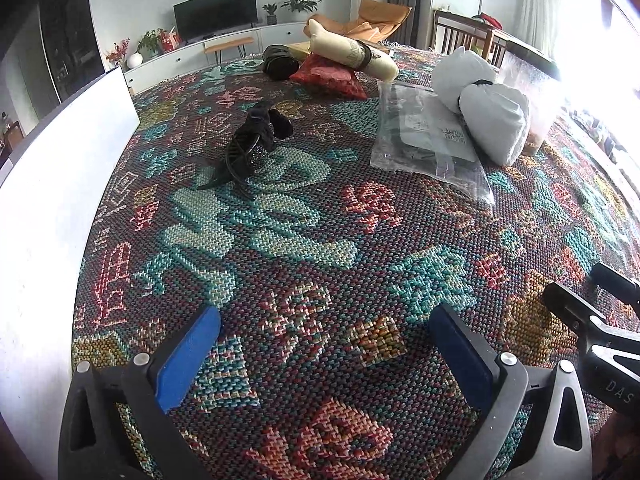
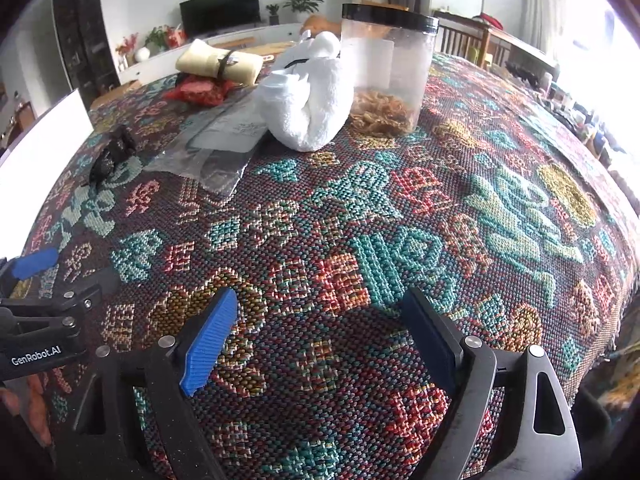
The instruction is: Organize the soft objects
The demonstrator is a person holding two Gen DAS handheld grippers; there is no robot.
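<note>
Two grippers, left gripper [image 1: 324,354] and right gripper [image 2: 320,340], fingers spread, empty, one white towel bundle [image 2: 310,98], one jar [image 2: 388,68]

bright daylight | blown-out glare upper right, both views | soft shadows | fisheye bending, dark vignette at corners

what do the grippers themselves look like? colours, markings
Both match: black angular frames with triangular cut-outs and silver pivot bolts, jaws faced with ribbed blue pads. The left gripper reads "GenRobot.AI" in white on its side in the right wrist view; the right gripper shows "DAS". No cables or sleeves visible.
</note>
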